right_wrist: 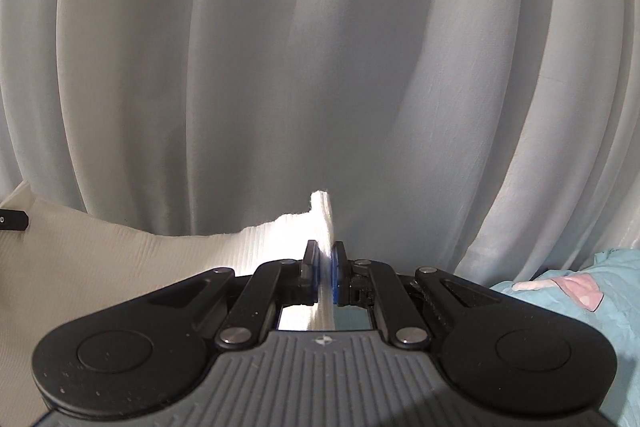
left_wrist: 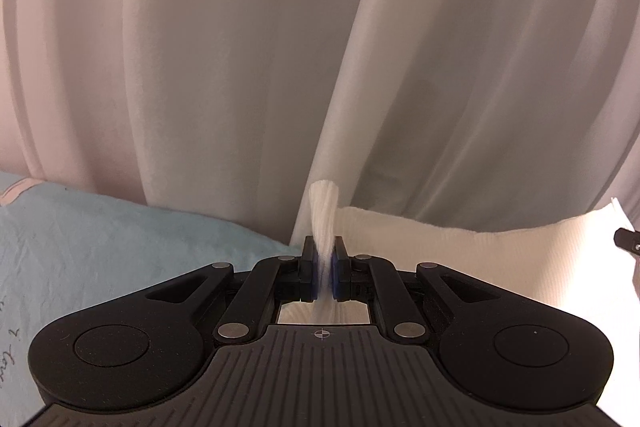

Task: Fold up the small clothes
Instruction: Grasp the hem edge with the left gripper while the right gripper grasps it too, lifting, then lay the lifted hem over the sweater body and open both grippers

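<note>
- The white garment [left_wrist: 460, 247] was a ribbed, bright piece of cloth, held up in front of the pale pleated curtain [left_wrist: 200, 47] and stretched between the two grippers, its top edge sagging a little in the middle.
- In the left wrist view the cloth ran from the left gripper [left_wrist: 323, 267] off to the right of the picture, below the curtain's folds; a bunched tuft of it stood up above the pads.
- In the right wrist view the same garment [right_wrist: 140, 267] ran to the left of the right gripper [right_wrist: 325, 271], with a small corner poking up against the curtain [right_wrist: 240, 67].
- No container showed in either view.
- A light blue cloth [left_wrist: 100, 247] with some lettering lay at the foot of the curtain, left of the left gripper; in the right wrist view it [right_wrist: 560, 307] lay right of the right gripper and carried a pink patch.
- The left gripper was pinched nearly shut, its blue pads pressing a thin fold of the garment.
- The right gripper was likewise nearly closed, clamping the garment's other edge.
- A tip of the opposite gripper showed at the garment's far end in each view.
</note>
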The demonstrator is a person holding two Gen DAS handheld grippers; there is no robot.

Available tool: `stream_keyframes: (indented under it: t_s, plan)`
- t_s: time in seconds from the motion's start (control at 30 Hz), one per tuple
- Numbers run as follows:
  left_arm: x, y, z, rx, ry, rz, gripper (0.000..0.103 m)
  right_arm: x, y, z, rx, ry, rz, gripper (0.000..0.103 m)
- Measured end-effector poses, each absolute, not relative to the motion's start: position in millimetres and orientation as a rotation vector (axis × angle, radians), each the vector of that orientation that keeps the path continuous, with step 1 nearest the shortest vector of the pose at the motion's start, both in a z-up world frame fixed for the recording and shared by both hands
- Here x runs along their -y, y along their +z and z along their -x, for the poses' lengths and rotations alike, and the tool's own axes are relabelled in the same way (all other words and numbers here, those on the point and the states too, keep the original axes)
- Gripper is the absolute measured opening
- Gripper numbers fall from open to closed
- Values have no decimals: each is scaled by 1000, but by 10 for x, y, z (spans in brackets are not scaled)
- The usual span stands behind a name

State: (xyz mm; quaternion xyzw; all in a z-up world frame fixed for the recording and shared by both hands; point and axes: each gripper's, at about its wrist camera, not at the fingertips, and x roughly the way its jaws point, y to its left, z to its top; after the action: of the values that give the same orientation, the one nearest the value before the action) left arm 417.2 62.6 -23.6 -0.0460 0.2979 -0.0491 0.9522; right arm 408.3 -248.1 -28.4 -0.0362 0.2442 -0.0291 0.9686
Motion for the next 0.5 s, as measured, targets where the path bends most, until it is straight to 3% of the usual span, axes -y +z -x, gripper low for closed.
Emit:
stream_keyframes:
  t_s: [0.5]
  plan:
    - [-543,-293,-4168,-590,-46,74,8,2427,-361,-4271,-506,-96,72,5]
